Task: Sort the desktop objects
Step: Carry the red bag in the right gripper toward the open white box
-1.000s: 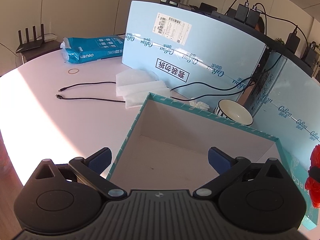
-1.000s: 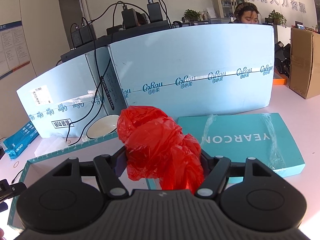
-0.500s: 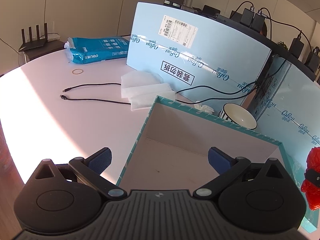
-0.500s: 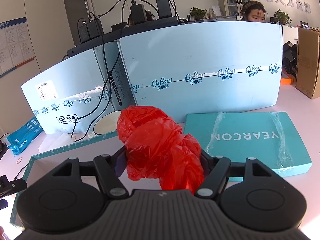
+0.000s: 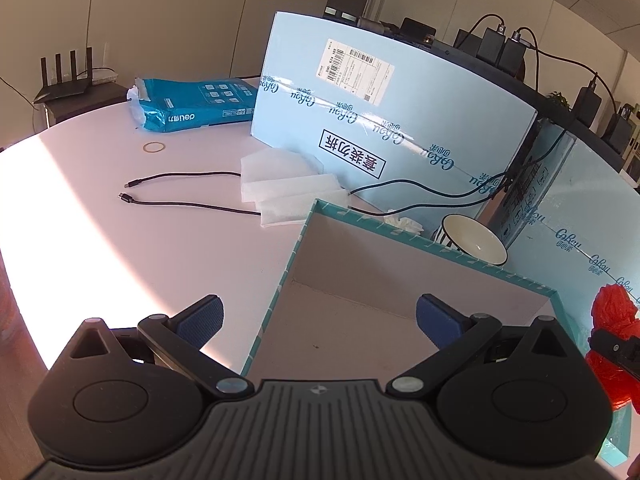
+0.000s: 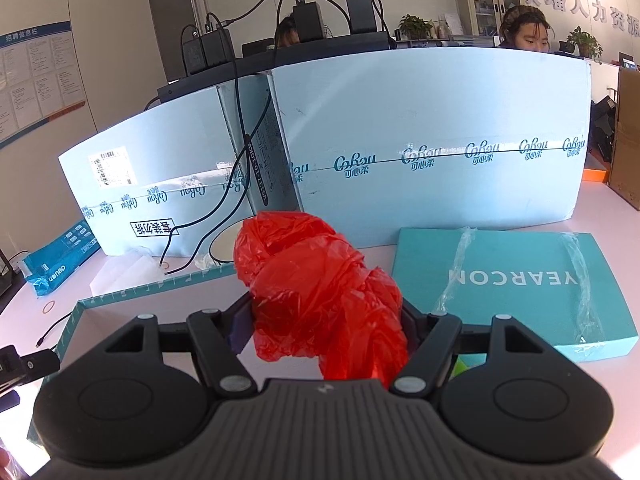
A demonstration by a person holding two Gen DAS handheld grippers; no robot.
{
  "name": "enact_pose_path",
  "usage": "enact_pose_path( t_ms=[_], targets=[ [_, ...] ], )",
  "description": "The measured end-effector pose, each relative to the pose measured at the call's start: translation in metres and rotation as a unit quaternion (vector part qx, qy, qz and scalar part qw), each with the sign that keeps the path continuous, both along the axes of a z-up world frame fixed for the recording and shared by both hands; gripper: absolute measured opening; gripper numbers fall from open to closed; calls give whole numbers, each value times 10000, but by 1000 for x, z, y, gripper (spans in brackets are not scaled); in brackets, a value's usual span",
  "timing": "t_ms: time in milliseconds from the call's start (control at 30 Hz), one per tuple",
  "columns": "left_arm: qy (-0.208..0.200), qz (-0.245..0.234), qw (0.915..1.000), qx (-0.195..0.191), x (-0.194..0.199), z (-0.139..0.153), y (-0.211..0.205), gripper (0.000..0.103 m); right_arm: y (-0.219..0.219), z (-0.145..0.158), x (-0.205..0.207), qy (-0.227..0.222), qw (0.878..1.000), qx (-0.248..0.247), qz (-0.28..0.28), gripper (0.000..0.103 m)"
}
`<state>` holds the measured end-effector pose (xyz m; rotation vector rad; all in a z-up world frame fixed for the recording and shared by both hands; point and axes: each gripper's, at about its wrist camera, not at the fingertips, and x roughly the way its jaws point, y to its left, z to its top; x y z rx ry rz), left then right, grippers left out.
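**Red bag carried toward the open box**

Left wrist view: left gripper (image 5: pixel 318 322) hangs with fingers wide and empty over the near corner of the teal box (image 5: pixel 298 240); the red bag (image 5: pixel 614 316) shows at the box's right edge.

Right wrist view: right gripper (image 6: pixel 324 320) fingers clamp the crumpled red bag (image 6: pixel 316 292) above the table (image 6: pixel 600 224), near the box rim (image 6: pixel 152 286). Best to clear the rim and release low inside.

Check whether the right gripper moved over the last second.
Yes. The right gripper, shut on the red bag, drew back and rightward: the teal lid sits lower and more central.
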<state>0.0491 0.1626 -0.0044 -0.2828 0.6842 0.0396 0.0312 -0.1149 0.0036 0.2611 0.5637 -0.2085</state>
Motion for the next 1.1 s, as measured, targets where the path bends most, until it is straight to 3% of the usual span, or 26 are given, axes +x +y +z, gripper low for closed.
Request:
enact_pose_path(
  t_ms=[1100],
  targets=[
    [-13,188,9998,11,-5,2,11,103,33,2,18,-46,9988,146,456,73]
  ],
)
